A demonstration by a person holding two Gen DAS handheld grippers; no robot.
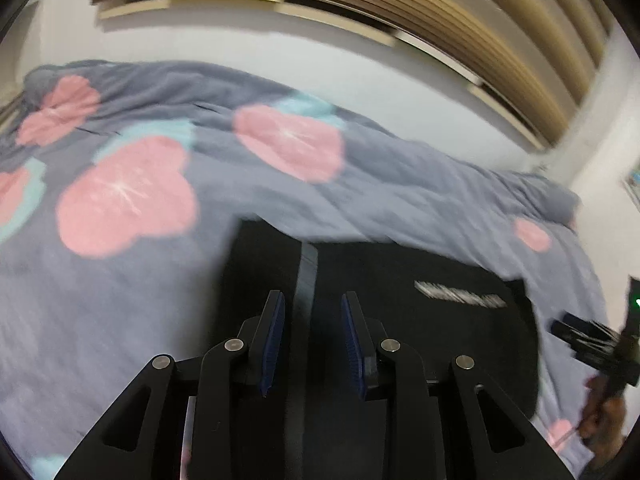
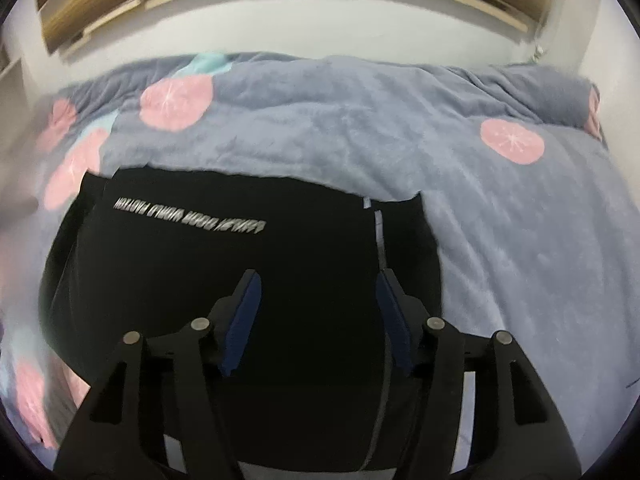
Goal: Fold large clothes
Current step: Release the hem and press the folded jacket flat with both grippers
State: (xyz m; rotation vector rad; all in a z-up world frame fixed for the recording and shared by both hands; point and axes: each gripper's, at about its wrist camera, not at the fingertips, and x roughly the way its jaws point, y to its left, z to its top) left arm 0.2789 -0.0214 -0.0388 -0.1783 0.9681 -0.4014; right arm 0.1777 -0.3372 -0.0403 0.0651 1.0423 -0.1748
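Both pairs of jaws stand apart with nothing pinched between them. On the left gripper (image 1: 313, 336) the blue pads (image 1: 275, 340) leave a narrow gap; behind that gap runs a grey stripe of the black garment (image 1: 420, 340), not touching either pad. The right gripper (image 2: 318, 320) is spread wider, its pads over the dark cloth and clear of it.

That garment lies folded into a broad dark block on the bed, on a grey-blue blanket (image 2: 400, 128) printed with pink flowers and patches of pale teal. It sits toward the near edge of the bed, with blanket showing past its far edge and to both sides. A line of white lettering (image 2: 190, 214) runs across its upper part, too smeared to read. In the right wrist view a thin pale seam runs down the garment's right side, and a white label shows at its far edge.

Beyond the bed's far edge rises a white wall with wooden slats (image 1: 360, 8) above — the left view is blurred throughout.
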